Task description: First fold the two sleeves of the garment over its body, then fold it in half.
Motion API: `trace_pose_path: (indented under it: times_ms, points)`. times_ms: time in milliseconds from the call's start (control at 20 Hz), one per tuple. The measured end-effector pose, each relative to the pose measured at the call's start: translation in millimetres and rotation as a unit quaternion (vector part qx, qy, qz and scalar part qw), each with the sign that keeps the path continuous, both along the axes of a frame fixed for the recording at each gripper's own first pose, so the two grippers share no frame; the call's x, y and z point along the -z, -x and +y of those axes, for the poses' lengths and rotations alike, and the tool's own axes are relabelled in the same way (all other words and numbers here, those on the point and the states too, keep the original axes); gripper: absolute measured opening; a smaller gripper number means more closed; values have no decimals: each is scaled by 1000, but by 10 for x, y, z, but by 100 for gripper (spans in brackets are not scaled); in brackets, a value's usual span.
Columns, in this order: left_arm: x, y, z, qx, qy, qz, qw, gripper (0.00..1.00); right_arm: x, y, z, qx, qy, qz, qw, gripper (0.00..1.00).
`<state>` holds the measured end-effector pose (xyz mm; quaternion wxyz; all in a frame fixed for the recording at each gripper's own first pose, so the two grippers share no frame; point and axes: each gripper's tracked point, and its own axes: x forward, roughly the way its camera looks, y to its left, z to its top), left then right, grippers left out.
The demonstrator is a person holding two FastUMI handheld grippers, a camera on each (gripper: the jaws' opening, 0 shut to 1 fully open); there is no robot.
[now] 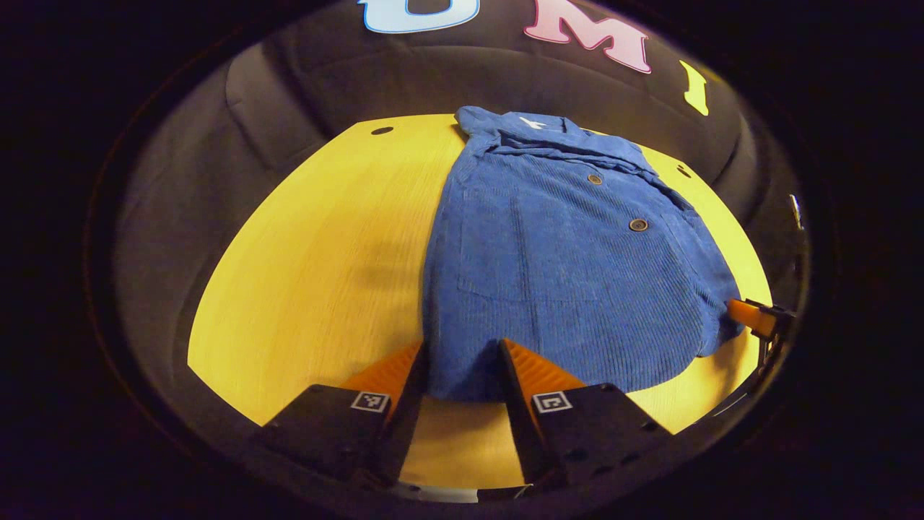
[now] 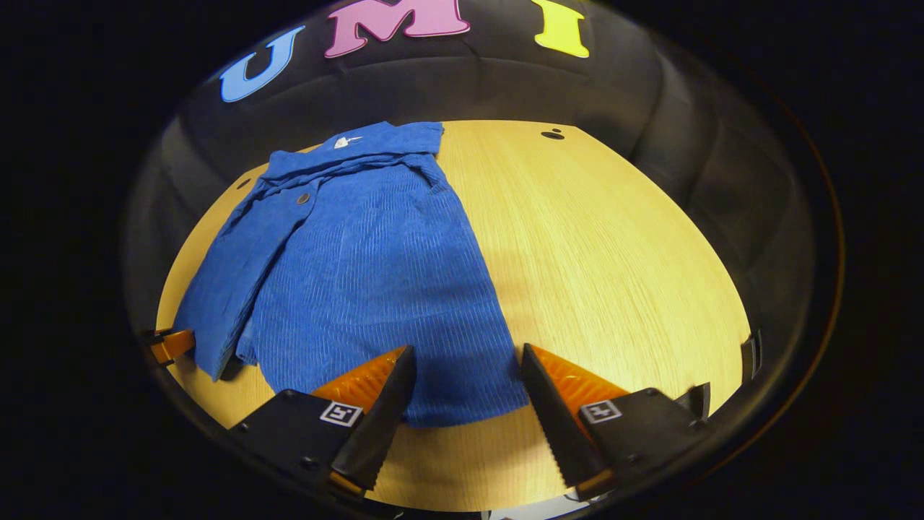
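Garment (image 1: 563,274) first: we see a blue corduroy shirt lying flat on the wooden table (image 1: 317,267), its collar (image 1: 527,126) toward the far edge by the black cloth wall and its hem toward the near edge where we stand. Both sleeves already lie folded over the body, so the shirt forms a long narrow shape running from far edge to near edge. Two brown buttons (image 1: 637,224) show on the front panel, and a small white tag sits inside the collar.

In the left gripper view, our left gripper (image 1: 462,354) is at the near edge with its jaws spread apart, straddling the hem's left corner; we cannot tell whether either finger touches the cloth. At the right rim of that view, the other tool's tip (image 1: 751,316) sits just beside the shirt's right hem corner.

In the right gripper view, our right gripper (image 2: 468,361) is likewise spread wide, its two fingers set on either side of the hem corner nearest the bare part of the table (image 2: 613,245). The folded sleeve (image 2: 231,282) lies along the shirt's far side in that view, and the left tool's tip (image 2: 170,345) peeks in near the hem corner there.
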<state>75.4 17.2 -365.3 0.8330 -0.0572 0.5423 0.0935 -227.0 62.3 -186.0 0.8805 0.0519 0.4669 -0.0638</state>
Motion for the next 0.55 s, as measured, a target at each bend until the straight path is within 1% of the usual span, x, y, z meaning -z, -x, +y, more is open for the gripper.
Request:
trace_pose_path:
  times_ms: [50,100,150,200,250,300,350,400,450,500,550]
  points:
    - [22,-48,-54,9,-2,-2,1000,43,-5,-15,25,2,-3,0,1000,72]
    - [21,-81,-100,12,-4,-3,1000,30,6,-40,55,-5,-9,2,1000,67]
    - [29,-110,-111,11,-4,-6,1000,20,2,-52,114,-6,-19,3,1000,47]
    - [27,-131,-145,13,2,-9,1000,13,6,-62,162,-6,-26,4,1000,27]
    - [15,-118,-206,26,16,-14,999,7,-6,-69,164,-14,-23,4,1000,12]
    - [5,-115,-266,32,31,-16,999,7,-8,-89,174,-23,-22,2,999,10]
    - [16,-146,-280,27,39,-17,999,7,-20,-84,201,-34,-25,-1,999,7]
    - [3,-166,-360,36,55,-10,998,0,-6,-93,209,-42,-32,-6,999,4]
    - [18,-175,-366,47,56,-2,997,0,-15,-97,213,-40,-39,-9,998,4]
    - [5,-200,-358,44,53,-9,998,0,-65,-140,210,-37,-49,-16,998,1]
    - [-41,-264,-392,37,63,-20,997,0,-120,-181,213,-32,-59,-24,997,0]
